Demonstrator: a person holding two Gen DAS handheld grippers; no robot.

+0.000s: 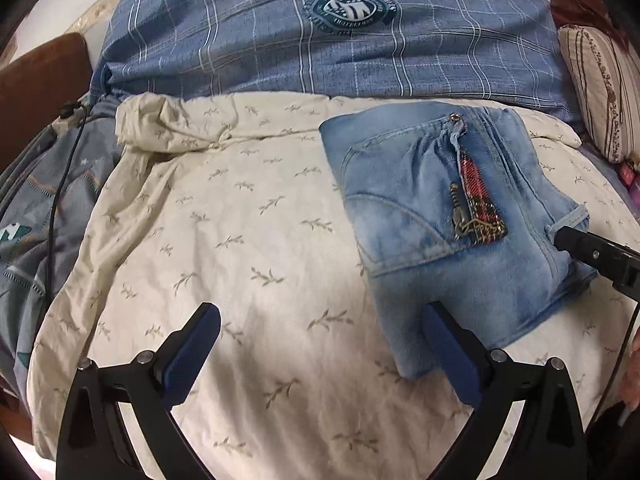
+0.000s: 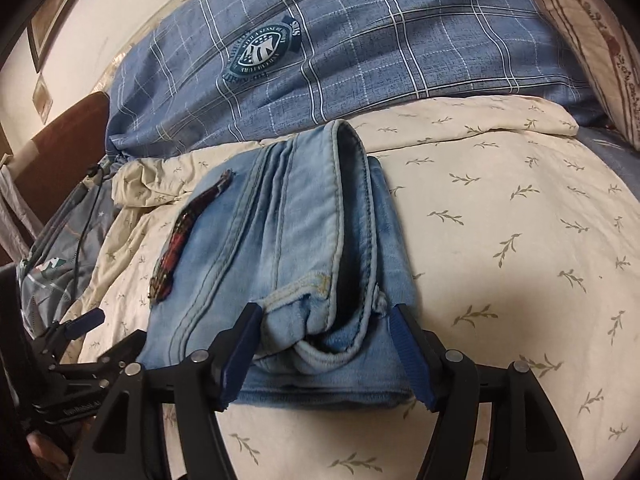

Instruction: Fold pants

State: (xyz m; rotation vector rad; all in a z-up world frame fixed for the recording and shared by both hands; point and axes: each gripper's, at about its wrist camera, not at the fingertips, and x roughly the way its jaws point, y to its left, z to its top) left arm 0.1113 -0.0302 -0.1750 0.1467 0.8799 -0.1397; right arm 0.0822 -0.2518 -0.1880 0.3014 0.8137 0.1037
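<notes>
Light blue jeans (image 1: 440, 232) lie folded into a compact bundle on a cream leaf-print bedsheet (image 1: 248, 264). A red plaid strip with a metal chain (image 1: 476, 200) shows on the top face. My left gripper (image 1: 320, 320) is open over the sheet, its right finger at the bundle's near edge. In the right wrist view the jeans (image 2: 296, 248) fill the centre, waistband end towards me. My right gripper (image 2: 324, 328) is open with its fingers on either side of the bundle's near end, not clamped. Its tip also shows in the left wrist view (image 1: 572, 240).
A blue plaid duvet with a round logo (image 1: 344, 8) lies behind the jeans. A striped pillow (image 1: 600, 88) is at the right. Grey-blue bedding and a black cable (image 1: 56, 200) lie at the left, by a brown headboard (image 1: 40, 80).
</notes>
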